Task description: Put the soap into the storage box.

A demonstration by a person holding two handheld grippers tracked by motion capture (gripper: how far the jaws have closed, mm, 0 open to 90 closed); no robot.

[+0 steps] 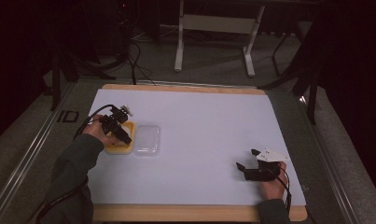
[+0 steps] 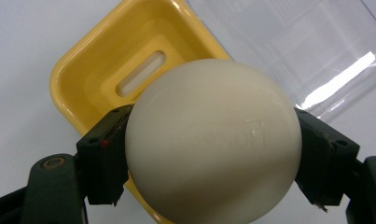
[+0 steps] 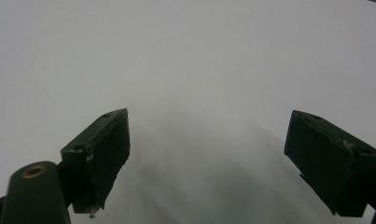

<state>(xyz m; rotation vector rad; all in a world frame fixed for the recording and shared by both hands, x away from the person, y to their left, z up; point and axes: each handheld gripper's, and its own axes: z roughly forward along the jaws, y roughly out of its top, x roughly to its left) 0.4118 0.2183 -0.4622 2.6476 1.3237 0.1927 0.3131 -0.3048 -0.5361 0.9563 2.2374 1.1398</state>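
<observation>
A rounded cream-white bar of soap (image 2: 213, 140) sits between the two black jaws of my left gripper (image 2: 213, 154), which is shut on it just above a yellow soap dish (image 2: 87, 70). From above, the left gripper (image 1: 122, 133) hangs over the yellow dish (image 1: 112, 148) at the left of the white table. A clear plastic lid (image 1: 147, 139) lies flat right beside the dish, and it shows as glossy film (image 2: 311, 60) behind the soap. My right gripper (image 1: 247, 159) rests low near the front right, jaws wide apart over bare white surface (image 3: 204, 154).
The white mat (image 1: 199, 121) covers a wooden tabletop (image 1: 185, 212). Beyond the far edge stand a white table frame (image 1: 213, 28) and dark cables on a grey floor.
</observation>
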